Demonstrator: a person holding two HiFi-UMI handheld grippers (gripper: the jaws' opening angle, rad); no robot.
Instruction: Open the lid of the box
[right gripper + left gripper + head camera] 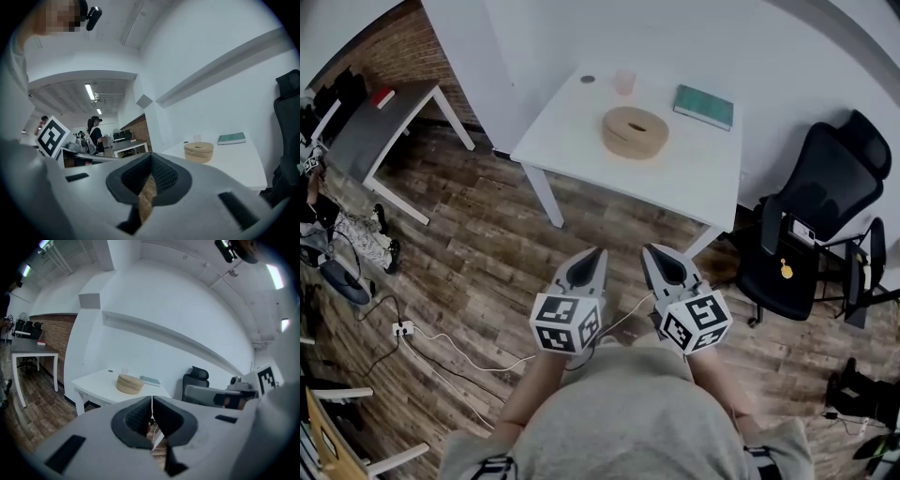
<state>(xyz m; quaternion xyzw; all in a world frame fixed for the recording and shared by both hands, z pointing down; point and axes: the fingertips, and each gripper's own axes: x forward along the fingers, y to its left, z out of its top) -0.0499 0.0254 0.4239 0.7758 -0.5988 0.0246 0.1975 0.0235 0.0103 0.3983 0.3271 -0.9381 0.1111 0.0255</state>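
Observation:
A round tan box with its lid on (635,132) sits in the middle of a white table (581,141), seen also as the box (129,383) in the left gripper view and the box (198,152) in the right gripper view. My left gripper (598,253) and right gripper (649,250) hang side by side over the wood floor, well short of the table. Both point toward the box. The jaws of each are shut with nothing between them.
On the table lie a green book (704,106), a small pale cup (623,82) and a dark disc (587,80). A black office chair (811,220) stands right of the table. A grey table (375,127) is at far left. Cables (441,342) cross the floor.

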